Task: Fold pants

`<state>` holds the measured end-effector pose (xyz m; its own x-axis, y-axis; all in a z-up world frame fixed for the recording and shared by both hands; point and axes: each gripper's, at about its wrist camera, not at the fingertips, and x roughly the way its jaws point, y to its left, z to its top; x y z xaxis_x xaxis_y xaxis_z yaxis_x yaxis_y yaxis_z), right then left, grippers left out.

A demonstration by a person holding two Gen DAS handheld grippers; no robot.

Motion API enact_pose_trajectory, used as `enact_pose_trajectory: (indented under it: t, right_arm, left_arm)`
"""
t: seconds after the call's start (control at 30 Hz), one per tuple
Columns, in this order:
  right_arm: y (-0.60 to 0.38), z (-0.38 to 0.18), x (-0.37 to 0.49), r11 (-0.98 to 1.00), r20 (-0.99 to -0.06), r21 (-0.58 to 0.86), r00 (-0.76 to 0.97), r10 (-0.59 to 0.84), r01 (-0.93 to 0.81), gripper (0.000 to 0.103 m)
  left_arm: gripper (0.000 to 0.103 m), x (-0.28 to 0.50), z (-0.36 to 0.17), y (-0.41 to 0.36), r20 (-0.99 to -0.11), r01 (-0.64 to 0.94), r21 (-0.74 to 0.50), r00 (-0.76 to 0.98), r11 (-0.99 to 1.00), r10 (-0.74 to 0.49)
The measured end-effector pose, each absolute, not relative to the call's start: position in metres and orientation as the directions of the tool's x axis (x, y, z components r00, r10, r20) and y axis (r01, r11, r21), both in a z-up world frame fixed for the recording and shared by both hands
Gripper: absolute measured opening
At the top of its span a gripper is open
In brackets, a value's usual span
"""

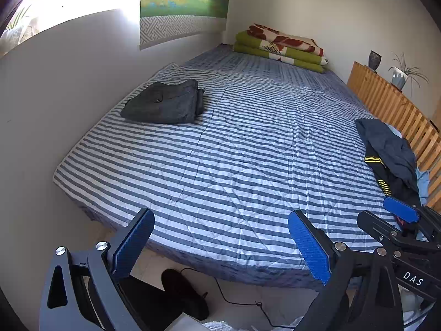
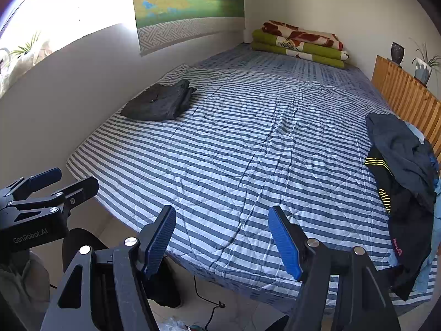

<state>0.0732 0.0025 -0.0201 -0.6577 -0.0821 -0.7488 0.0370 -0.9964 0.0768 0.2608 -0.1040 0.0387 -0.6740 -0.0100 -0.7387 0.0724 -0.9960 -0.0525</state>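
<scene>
Folded dark grey pants (image 1: 165, 103) (image 2: 160, 102) lie at the far left of the blue-and-white striped bed (image 1: 234, 151) (image 2: 248, 151), close to the wall. A heap of unfolded dark clothes (image 1: 391, 154) (image 2: 405, 187), with yellow-striped black pants in it, lies at the bed's right edge. My left gripper (image 1: 220, 245) hovers open over the bed's near edge, nothing between its blue pads. My right gripper (image 2: 222, 240) is open too, empty, just right of the left one. Each gripper shows in the other's view: the right gripper (image 1: 397, 215), the left gripper (image 2: 52, 184).
Folded green and floral blankets (image 1: 281, 48) (image 2: 300, 42) are stacked at the far end. A wooden slatted rail (image 1: 394, 104) (image 2: 405, 93) with a vase and potted plant borders the right side. A dark shoe (image 1: 184, 289) and a black cable (image 1: 234, 300) lie on the floor below.
</scene>
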Motion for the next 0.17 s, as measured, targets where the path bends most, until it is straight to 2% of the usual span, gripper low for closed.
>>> enact_pose_trajectory:
  t: [0.17]
  right_arm:
    - [0.0046,-0.0225,0.0731,-0.996,-0.753,0.081,-0.653,-0.08,0.029,0.066]
  left_arm:
    - [0.099,0.259,0.0365,-0.1034,-0.745,0.074,-0.058,-0.667,-0.996,-0.007]
